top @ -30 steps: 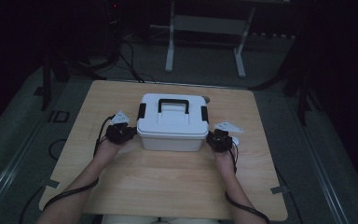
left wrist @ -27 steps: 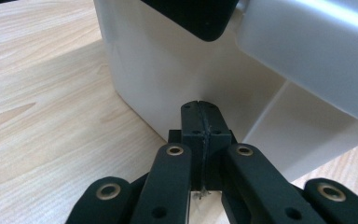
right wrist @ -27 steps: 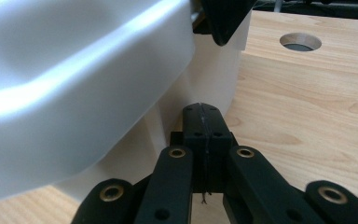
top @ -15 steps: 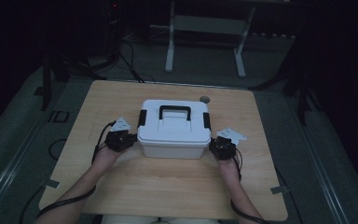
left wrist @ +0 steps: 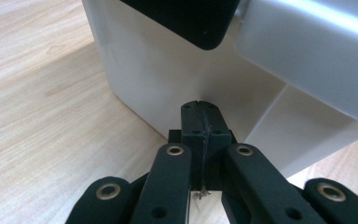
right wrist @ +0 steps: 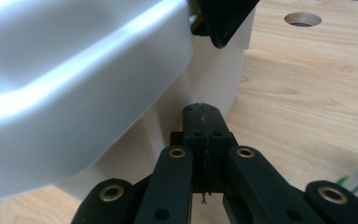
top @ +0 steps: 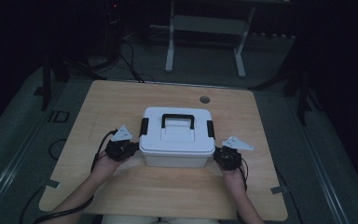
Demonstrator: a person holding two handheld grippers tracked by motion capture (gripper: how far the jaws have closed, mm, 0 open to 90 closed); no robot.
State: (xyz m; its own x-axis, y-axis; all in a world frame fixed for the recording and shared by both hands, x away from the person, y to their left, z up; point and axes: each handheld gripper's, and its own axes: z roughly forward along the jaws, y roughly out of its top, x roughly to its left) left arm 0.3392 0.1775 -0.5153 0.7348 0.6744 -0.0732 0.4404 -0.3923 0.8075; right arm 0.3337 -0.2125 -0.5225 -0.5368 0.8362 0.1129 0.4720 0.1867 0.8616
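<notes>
The white box [top: 177, 137] sits mid-table between the left gripper [top: 129, 148] and right gripper [top: 222, 156], both with jaws pressed together empty.

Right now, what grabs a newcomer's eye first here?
The white lidded box with its black carry handle and black side latches, mid-table on the wooden table. The left gripper and right gripper flank it at its near corners, jaws shut, tips at the box walls. A round cable hole sits beyond the box.
</notes>
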